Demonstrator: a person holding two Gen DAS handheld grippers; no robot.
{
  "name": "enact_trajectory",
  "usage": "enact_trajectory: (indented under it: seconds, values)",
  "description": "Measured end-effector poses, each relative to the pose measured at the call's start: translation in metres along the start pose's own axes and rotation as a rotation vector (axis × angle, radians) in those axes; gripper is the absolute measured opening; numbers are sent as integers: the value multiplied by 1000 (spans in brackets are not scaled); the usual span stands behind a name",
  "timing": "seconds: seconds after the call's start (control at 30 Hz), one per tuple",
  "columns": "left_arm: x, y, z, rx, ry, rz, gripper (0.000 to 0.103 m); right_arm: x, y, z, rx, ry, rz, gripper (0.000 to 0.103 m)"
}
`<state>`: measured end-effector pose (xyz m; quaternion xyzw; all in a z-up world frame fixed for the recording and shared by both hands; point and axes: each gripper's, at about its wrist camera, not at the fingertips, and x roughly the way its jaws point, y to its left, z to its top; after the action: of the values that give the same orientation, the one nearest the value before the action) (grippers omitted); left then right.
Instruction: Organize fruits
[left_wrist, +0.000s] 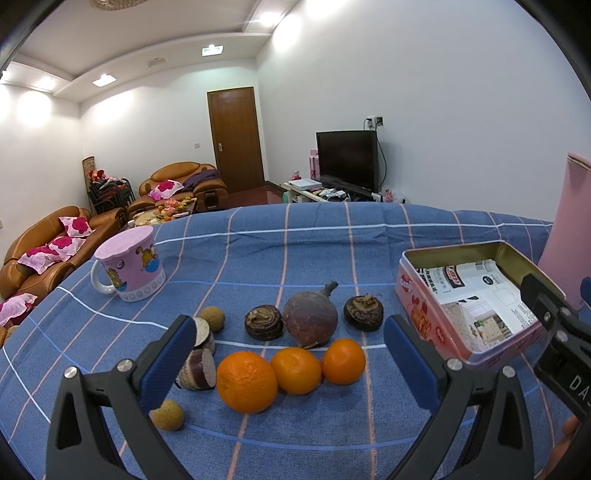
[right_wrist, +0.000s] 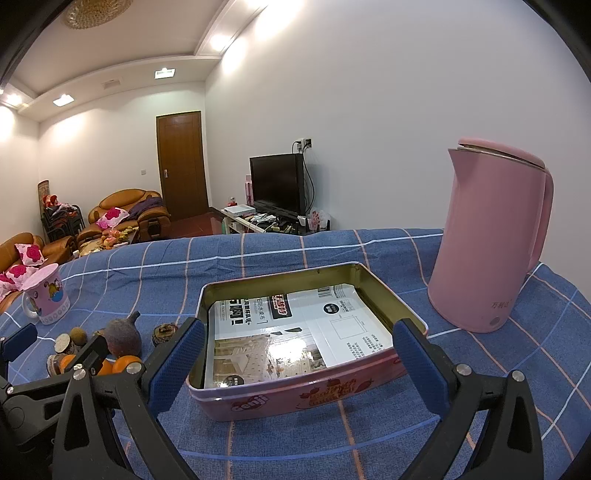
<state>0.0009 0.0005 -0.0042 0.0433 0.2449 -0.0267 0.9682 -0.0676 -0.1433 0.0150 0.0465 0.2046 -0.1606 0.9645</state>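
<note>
Three oranges (left_wrist: 246, 381) lie in a row on the blue checked cloth, between the fingers of my open left gripper (left_wrist: 290, 354). Behind them sit a purple round fruit with a stem (left_wrist: 310, 319) and two dark water chestnuts (left_wrist: 263, 322). Cut sugarcane pieces (left_wrist: 197, 367) and two tan longans (left_wrist: 213, 317) lie beside the left finger. An open pink tin (right_wrist: 295, 391) lined with printed paper stands to the right, holding no fruit. My right gripper (right_wrist: 295, 354) hangs open just in front of the tin, its fingers spanning the near wall.
A pink cartoon mug (left_wrist: 129, 267) stands at the back left of the table. A tall pink kettle (right_wrist: 491, 236) stands right of the tin. The table's far edge (left_wrist: 332, 206) drops off toward sofas and a TV.
</note>
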Motion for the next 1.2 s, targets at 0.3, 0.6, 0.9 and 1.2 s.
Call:
enact_trajectory:
  seconds: [0.3,0.6,0.9,1.2]
  values:
    - [0,0,0,1,-1,-1,103,-1,1,1,0,2,1,102]
    - [1,0,-1,-1,8,-6,103,-2,0,2,6,5,7,102]
    - [3,6,-2,-27,24,-4,103,-2,1,1,1,5,35,102]
    - [-2,13,-5,-24,38,9,103,1,5,0,-16,11,57,102]
